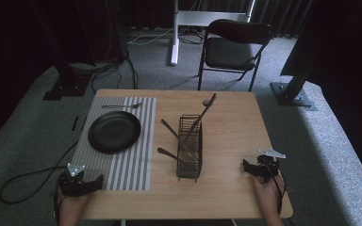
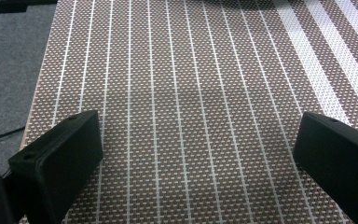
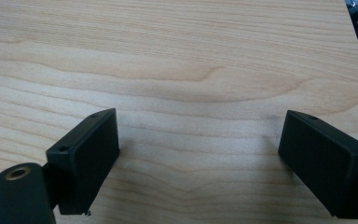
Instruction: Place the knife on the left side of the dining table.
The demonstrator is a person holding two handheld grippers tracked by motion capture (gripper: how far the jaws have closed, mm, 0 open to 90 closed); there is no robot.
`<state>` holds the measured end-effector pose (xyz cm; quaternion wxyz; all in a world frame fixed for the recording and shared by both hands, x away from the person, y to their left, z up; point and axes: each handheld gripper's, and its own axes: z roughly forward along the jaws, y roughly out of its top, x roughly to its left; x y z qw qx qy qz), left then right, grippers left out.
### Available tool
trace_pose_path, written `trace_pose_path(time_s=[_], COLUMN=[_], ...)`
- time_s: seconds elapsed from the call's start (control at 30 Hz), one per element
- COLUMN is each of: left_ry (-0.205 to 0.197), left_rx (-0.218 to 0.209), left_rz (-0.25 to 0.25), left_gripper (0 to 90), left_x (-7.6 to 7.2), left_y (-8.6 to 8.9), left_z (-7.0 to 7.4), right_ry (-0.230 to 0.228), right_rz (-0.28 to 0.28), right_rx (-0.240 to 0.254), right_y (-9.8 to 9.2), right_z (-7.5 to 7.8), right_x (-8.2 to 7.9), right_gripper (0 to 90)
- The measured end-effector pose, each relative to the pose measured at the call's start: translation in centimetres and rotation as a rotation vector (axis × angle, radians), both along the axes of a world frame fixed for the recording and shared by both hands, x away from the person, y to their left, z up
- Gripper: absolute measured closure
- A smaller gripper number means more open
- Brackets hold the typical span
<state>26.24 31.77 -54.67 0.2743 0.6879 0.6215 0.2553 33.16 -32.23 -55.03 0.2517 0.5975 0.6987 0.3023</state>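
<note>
Both grippers rest near the person's edge of the wooden table (image 1: 226,188) with their jaws spread wide and nothing between them: the left gripper (image 1: 78,183) sits at the near corner of the striped placemat (image 1: 122,165), the right gripper (image 1: 259,168) over bare wood to the right of the wire cutlery caddy (image 1: 190,150). The caddy stands mid-table just beside the mat and holds several utensils (image 1: 200,115) that lean steeply, their handles poking out over its rim and sides. A black plate (image 1: 114,132) lies on the mat with a fork (image 1: 122,106) past its far rim. The likely trouble lies in that light, narrow caddy: a pull on a slanted handle could tip or drag it, since the utensils may catch in the mesh. Gripping a thin handle off-centre could let it twist and drop onto the plate. The left gripper's low jaws could also snag and rumple the mat, shifting the plate.
</note>
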Motion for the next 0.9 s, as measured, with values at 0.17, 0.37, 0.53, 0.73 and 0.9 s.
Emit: trace_pose_path(time_s=[0.17,0.37,0.53,0.73,0.9], left_ry=[0.001,-0.001,0.006,-0.029,-0.057], left_rx=[0.003,0.022,-0.006,-0.049,-0.059], left_rz=[-0.011,-0.056,-0.096,-0.165,-0.221], left_gripper=[3.3,4.0,4.1,4.1,5.4], left_x=[-0.1,-0.4,-0.6,-0.9,-1.2], left_y=[0.2,-0.1,-0.7,-2.3,-3.8], left_z=[0.1,0.2,0.7,2.4,3.8], right_ry=[0.0,0.0,0.0,0.0,0.0], right_rz=[-0.002,-0.006,-0.006,-0.006,-0.006], right_rx=[0.0,0.0,0.0,0.0,0.0], right_y=[0.0,0.0,0.0,0.0,0.0], right_z=[0.0,0.0,0.0,0.0,0.0], right_x=[0.0,0.0,0.0,0.0,0.0], right_gripper=[11.4,11.4,11.4,11.4,11.5])
